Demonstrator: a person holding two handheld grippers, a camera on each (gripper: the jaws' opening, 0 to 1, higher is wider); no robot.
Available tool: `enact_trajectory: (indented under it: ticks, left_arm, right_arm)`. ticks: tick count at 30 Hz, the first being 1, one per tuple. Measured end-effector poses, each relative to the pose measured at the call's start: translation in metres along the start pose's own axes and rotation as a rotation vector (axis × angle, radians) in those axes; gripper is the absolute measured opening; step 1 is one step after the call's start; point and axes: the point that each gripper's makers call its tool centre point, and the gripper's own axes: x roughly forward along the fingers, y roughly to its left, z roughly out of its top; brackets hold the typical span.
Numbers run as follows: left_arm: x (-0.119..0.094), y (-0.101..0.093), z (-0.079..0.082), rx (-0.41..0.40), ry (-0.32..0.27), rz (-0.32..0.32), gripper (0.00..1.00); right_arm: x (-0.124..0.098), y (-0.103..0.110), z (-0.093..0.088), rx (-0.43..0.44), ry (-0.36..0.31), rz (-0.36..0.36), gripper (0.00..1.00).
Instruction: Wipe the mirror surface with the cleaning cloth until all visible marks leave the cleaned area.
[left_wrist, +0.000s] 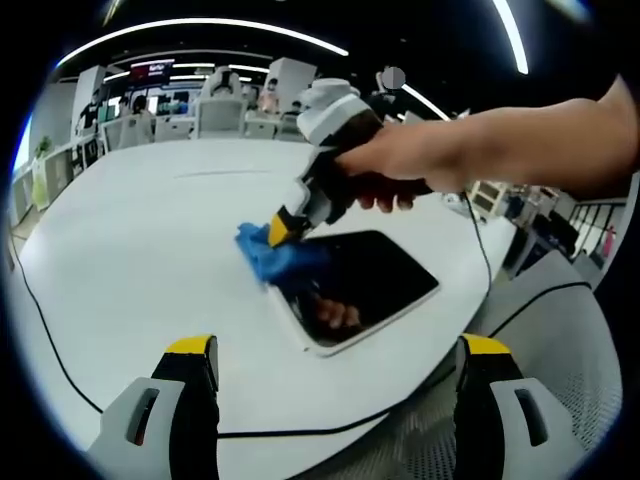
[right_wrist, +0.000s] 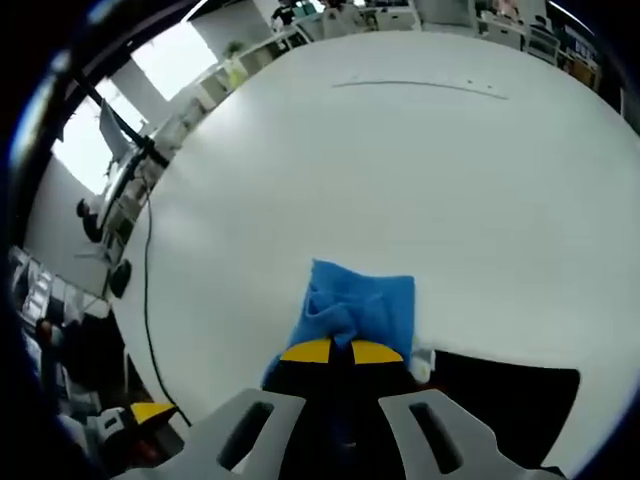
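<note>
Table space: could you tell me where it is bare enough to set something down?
The white table lies bare beyond and left of the blue cloth. Crowded spot: the near right edge, where the right claw presses the cloth on the mirror. A black cable skirts the near edge.

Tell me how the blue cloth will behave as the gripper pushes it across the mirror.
The blue cloth looks soft and floppy: it bunches into folds where the right gripper pinches it, so it will likely crumple rather than slide flat. It seems light. The mirror lies flat on the table and looks smooth, so it may shift under a hard push.
</note>
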Motion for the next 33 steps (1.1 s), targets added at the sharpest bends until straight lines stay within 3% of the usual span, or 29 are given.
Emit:
enact_trajectory:
  ticks: [15,33]
  left_arm:
    - [0.0,0.002,0.001,-0.006,-0.007,0.009,0.99]
    - [0.0,0.003,0.0,-0.009,-0.003,0.012,0.99]
  right_arm:
    - [-0.002,-0.002,0.0,0.016,-0.001,0.022,0.0]
    - [-0.006,-0.021,-0.003,-0.002,-0.007,0.012,0.0]
